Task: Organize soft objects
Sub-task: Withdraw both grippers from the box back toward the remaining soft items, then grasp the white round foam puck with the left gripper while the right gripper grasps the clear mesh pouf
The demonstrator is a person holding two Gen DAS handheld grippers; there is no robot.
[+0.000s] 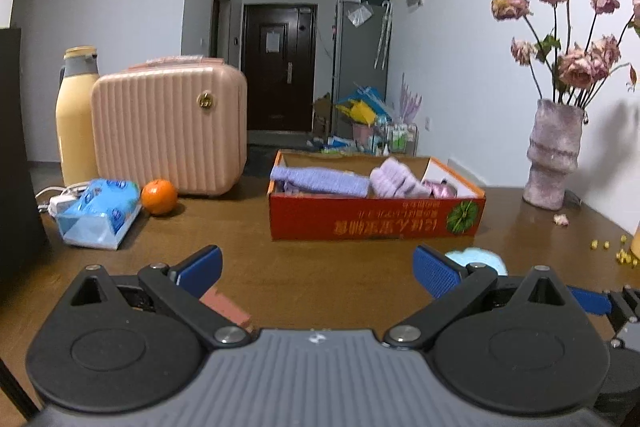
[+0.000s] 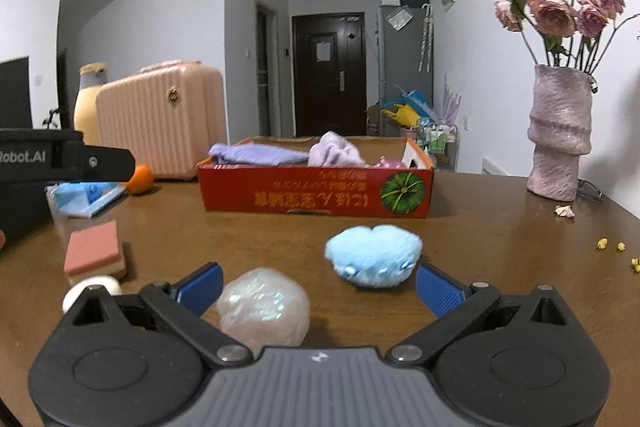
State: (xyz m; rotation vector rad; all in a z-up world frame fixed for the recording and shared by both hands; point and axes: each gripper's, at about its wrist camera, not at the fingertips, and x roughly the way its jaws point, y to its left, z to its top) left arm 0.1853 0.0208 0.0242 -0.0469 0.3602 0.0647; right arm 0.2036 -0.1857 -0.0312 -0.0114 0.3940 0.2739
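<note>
The right gripper [image 2: 318, 285] is hovering low over the brown table [image 2: 500, 247] with its blue pads spread wide and gripping nothing. A pearly, crinkled soft ball [image 2: 265, 307] is sitting between the fingers, close to the left pad, and whether it is touching that pad cannot be told. Just ahead, nearer the right pad, a light blue plush toy [image 2: 374, 254] is lying on the wood. Off to the left, a pink sponge block [image 2: 94, 251] is resting beside a small white rounded object [image 2: 92, 289].

The left gripper [image 1: 318, 271] is likewise standing wide open and empty, with bare tabletop stretching between its pads up to the red cardboard box [image 1: 376, 217]. A corner of the pink sponge block [image 1: 226, 309] is showing under its left finger.

The box is sitting mid-table, open-topped, holding a folded lavender cloth [image 1: 324, 181], a paler purple bundle [image 1: 396, 179] and a pink item at its right end. Open wood is lying between both grippers and the box's near wall.

Farther left, an orange [image 1: 159, 197], a blue tissue pack [image 1: 100, 213], a pink ribbed case [image 1: 170, 127] and a yellow flask [image 1: 76, 115] are crowding the table. At the right edge a vase of dried roses [image 1: 554, 155] is standing, with yellow crumbs [image 1: 612, 251] scattered nearby.
</note>
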